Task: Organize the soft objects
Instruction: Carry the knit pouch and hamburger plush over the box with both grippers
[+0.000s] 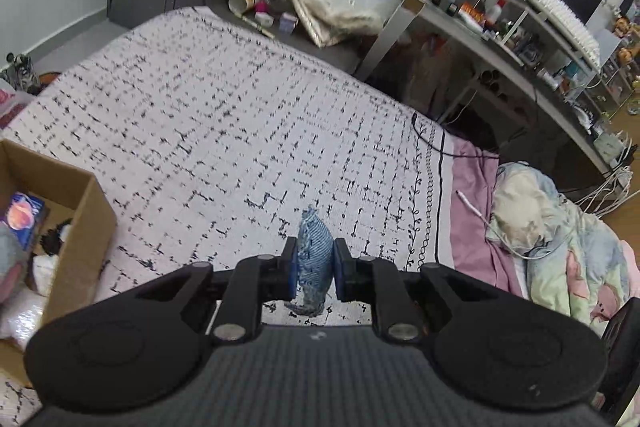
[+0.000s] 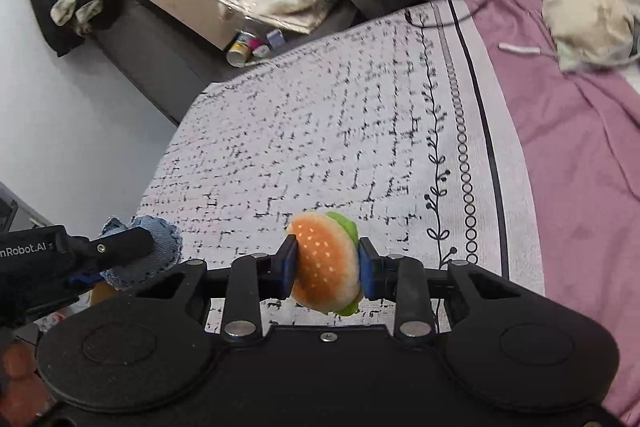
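My left gripper (image 1: 314, 269) is shut on a blue denim soft piece (image 1: 314, 259) and holds it above the patterned bedspread (image 1: 224, 115). The denim piece also shows in the right wrist view (image 2: 160, 247), with the left gripper's finger across it. My right gripper (image 2: 327, 263) is shut on a plush hamburger (image 2: 326, 261) with an orange bun and green lettuce, held above the bedspread (image 2: 320, 131). A cardboard box (image 1: 76, 227) stands on the bed at the left in the left wrist view. It holds several soft items (image 1: 24, 219).
A crumpled pastel blanket (image 1: 560, 239) lies on a pink sheet (image 1: 472, 219) at the right. A white cable (image 1: 476, 207) runs across the sheet. A cluttered desk (image 1: 520, 39) stands beyond the bed. Bags and bottles (image 1: 320, 3) sit on the floor at the far end.
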### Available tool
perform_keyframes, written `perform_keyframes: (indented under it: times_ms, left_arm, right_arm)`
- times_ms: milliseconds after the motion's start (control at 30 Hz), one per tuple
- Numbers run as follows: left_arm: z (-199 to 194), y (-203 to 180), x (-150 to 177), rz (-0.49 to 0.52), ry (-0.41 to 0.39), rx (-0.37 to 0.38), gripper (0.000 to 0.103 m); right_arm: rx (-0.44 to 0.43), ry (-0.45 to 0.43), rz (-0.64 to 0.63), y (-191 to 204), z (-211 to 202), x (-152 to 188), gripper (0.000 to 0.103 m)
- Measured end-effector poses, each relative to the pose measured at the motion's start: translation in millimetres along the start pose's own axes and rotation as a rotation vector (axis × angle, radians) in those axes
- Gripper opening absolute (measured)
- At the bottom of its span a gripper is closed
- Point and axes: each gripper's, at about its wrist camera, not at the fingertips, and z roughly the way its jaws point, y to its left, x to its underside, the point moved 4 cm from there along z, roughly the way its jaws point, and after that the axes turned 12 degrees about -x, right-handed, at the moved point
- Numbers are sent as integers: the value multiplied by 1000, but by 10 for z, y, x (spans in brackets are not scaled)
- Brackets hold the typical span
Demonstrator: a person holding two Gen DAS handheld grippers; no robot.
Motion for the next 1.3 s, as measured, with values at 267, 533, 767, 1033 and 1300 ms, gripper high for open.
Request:
perform_keyframes:
  times_ms: [267, 533, 767, 1033, 1300]
  left_arm:
    - [-296, 240, -34, -8, -45, 7, 16]
    - [-521, 542, 1, -36, -82, 9, 16]
    - [-631, 780, 66, -45, -92, 15, 16]
    - [-762, 1096, 74, -63, -115, 10, 16]
    - [-812, 1549, 60, -139, -129, -23, 16]
  right_arm:
    - [-26, -65, -15, 270, -291, -1, 31]
    - [-52, -99, -64, 611, -478, 28, 31]
    - [-75, -122, -68, 832, -540, 103, 31]
    - [-97, -145, -67, 1049, -500, 254, 31]
    - [-111, -121, -95, 1312, -345, 348, 31]
